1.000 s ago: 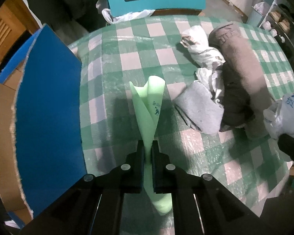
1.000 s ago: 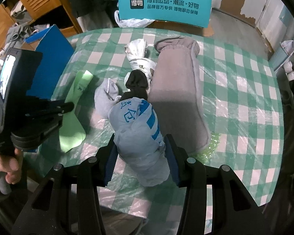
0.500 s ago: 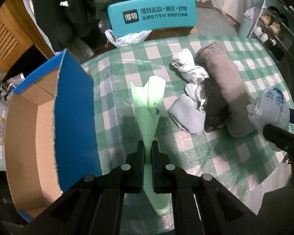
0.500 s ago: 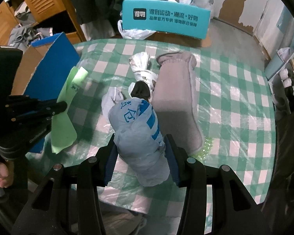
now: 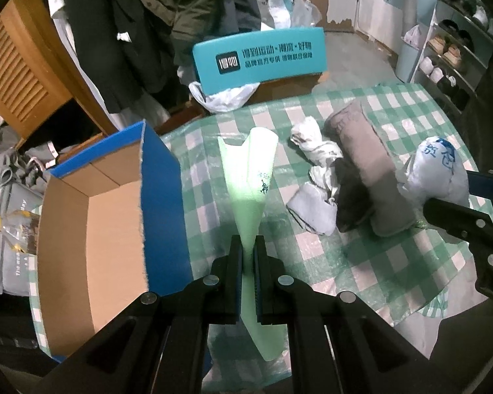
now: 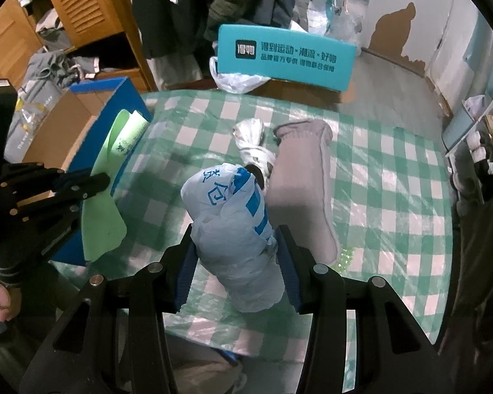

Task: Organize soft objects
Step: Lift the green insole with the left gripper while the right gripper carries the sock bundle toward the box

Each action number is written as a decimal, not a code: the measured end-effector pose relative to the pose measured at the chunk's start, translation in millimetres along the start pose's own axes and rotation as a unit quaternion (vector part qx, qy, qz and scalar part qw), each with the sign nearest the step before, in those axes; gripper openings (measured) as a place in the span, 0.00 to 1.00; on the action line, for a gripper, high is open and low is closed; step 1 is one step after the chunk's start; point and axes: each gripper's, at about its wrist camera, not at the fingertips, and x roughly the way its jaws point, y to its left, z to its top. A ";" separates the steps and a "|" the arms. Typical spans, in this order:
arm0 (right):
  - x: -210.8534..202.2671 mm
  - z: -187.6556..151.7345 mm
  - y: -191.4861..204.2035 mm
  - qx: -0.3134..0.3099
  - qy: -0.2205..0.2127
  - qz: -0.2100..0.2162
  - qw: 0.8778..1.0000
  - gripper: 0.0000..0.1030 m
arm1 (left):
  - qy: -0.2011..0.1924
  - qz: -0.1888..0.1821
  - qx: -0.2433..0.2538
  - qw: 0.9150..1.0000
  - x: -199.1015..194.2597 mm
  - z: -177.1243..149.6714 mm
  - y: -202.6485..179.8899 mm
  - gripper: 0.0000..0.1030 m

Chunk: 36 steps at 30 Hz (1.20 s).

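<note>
My left gripper (image 5: 248, 249) is shut on a pale green foam sheet (image 5: 254, 184) and holds it up in the air beside the open cardboard box with blue sides (image 5: 92, 229). The sheet also shows in the right wrist view (image 6: 110, 177). My right gripper (image 6: 235, 256) is shut on a white plastic bag with blue print (image 6: 233, 216), held above the checked table; the bag also shows in the left wrist view (image 5: 435, 177). A grey rolled towel (image 6: 304, 184), a crumpled white cloth (image 6: 251, 141), a grey sock (image 5: 312, 210) and a dark cloth (image 5: 348, 193) lie on the table.
The round table has a green-and-white checked cover under clear plastic (image 6: 394, 180). A teal chair back with white lettering (image 6: 286, 55) stands at the far edge. A wooden cabinet (image 6: 79, 0) and hanging coats (image 5: 148, 26) are behind. Shoe shelves (image 5: 453, 52) stand at the right.
Both grippers have risen higher above the table with their loads. The box's inside has come into the left wrist view, and the green sheet now hangs by the box.
</note>
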 end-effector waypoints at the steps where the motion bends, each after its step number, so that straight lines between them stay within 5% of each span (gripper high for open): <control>1: -1.3 0.9 0.7 0.000 -0.002 0.001 1.000 0.45 | -0.002 0.001 0.000 1.000 -2.3 0.2 0.9 0.06; 36: -21.1 52.5 79.8 -0.060 -0.045 0.048 0.996 0.45 | -0.071 0.054 -0.041 0.995 -61.9 -1.0 76.7 0.06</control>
